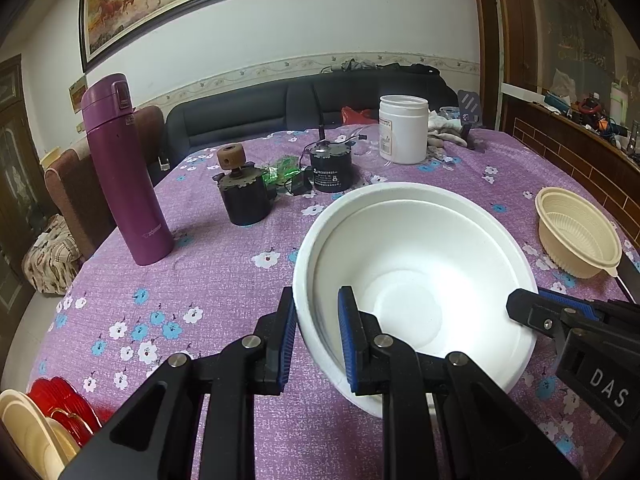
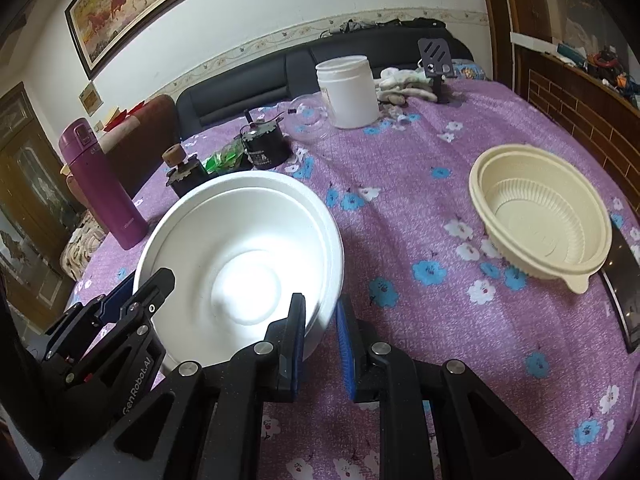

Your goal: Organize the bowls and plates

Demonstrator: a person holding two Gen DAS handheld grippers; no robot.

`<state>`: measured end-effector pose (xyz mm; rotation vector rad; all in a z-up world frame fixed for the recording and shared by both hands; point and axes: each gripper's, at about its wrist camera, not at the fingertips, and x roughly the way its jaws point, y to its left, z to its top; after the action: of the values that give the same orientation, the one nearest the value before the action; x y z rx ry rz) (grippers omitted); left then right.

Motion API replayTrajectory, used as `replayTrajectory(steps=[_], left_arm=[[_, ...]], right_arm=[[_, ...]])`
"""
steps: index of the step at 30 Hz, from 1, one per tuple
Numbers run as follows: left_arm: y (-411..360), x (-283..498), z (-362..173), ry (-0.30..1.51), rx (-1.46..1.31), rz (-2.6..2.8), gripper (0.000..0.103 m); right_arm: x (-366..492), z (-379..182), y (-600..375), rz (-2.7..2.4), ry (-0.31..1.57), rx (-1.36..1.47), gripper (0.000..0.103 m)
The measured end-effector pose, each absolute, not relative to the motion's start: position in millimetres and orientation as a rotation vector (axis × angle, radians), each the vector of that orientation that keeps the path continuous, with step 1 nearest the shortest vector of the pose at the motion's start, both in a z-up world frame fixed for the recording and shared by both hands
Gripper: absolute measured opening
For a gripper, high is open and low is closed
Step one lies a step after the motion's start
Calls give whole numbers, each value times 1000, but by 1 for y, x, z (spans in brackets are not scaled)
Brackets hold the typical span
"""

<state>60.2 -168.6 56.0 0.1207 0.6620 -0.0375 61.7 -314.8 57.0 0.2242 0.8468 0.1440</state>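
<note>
A white foam bowl [image 1: 416, 264] [image 2: 248, 240] is held by its rim from both sides over the purple flowered tablecloth [image 1: 192, 280]. My left gripper [image 1: 318, 312] is shut on its left rim, one pad outside the wall and one inside. My right gripper [image 2: 320, 316] is shut on the opposite rim in the same way. The right gripper [image 1: 520, 304] shows at the bowl's right edge in the left wrist view, and the left gripper [image 2: 148, 284] at its left edge in the right wrist view. A cream ribbed plastic bowl [image 1: 576, 236] [image 2: 540, 216] stands alone to the right.
Behind the white bowl stand a purple flask [image 1: 124, 176], two small dark motors [image 1: 244, 196] [image 1: 330, 168] and a white jar [image 1: 402, 128]. Red plates [image 1: 60, 404] and a cream plate [image 1: 28, 432] lie at the near left table edge. A dark flat object [image 2: 624, 280] lies beside the cream bowl.
</note>
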Motion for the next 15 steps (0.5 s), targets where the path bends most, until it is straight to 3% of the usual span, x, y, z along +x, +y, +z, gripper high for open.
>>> replayTrajectory(steps=[6, 15], left_arm=[[-171, 58, 61, 657, 119, -36, 28], [-170, 25, 92, 615, 140, 9, 28]], right_arm=[[59, 62, -313, 148, 838, 218, 18], [44, 86, -310, 186, 781, 219, 18]])
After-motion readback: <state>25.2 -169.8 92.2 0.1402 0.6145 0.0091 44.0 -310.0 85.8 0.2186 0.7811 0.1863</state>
